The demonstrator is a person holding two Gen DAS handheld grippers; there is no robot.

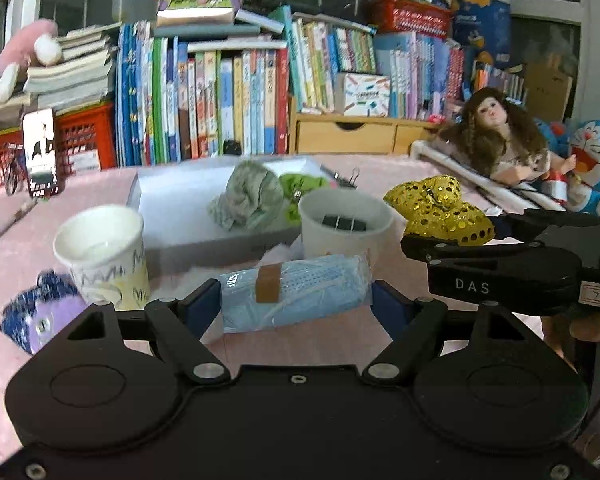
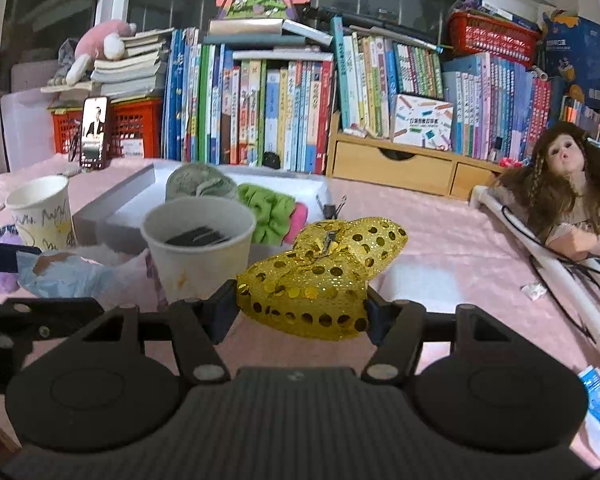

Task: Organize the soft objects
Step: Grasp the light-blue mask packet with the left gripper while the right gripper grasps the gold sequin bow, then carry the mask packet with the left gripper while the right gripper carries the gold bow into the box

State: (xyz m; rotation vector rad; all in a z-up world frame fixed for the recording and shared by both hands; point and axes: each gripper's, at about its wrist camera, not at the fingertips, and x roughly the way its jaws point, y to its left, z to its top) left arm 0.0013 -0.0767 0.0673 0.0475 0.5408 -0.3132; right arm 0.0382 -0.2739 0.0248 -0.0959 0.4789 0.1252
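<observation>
Before gold bow (image 2: 320, 276): paper cup (image 2: 198, 248)

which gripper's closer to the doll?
Right. The right gripper, shut on the gold bow, sits nearer the doll; the left gripper, holding the blue masks, is farther across the table.

Black left gripper (image 1: 296, 300), blue pads; right gripper (image 1: 500, 228) marked "DAS", seemingly
</observation>
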